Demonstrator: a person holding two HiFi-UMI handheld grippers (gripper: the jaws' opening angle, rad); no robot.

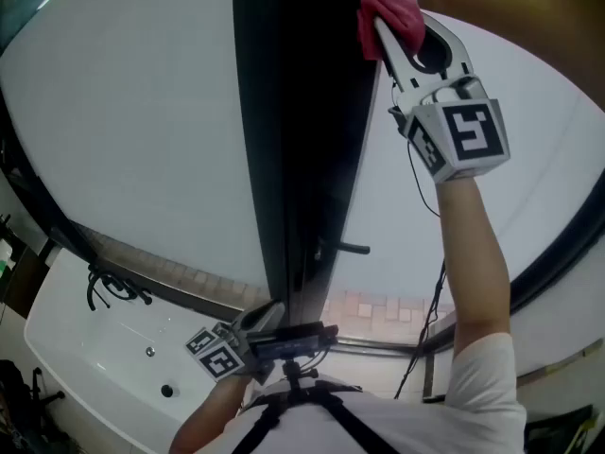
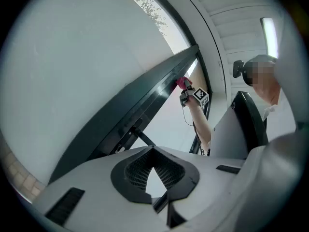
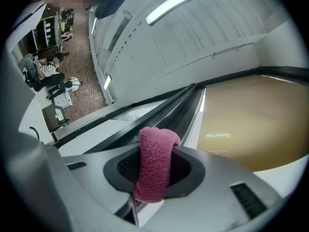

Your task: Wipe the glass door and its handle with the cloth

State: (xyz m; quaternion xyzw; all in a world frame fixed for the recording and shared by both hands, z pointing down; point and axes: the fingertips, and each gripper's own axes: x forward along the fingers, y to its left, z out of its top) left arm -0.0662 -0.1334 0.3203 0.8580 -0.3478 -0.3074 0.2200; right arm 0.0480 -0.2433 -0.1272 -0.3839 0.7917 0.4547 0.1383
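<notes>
You are clamping the folded pink terry cloth [image 1: 397,8] in your right gripper [image 1: 378,28], high against the dark-framed glass door [image 1: 302,140]. Its small black lever handle [image 1: 352,248] is lying straight below, nearer your closed, empty-handed left gripper [image 1: 267,312].

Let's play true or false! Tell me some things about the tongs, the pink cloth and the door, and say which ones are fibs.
The right tongs grip the pink cloth. True.
The left tongs hold a sponge. False: they hold nothing.
The cloth is on the door handle. False: it is high up by the dark door frame, well above the handle.
The left tongs are lower than the right tongs. True.
</notes>
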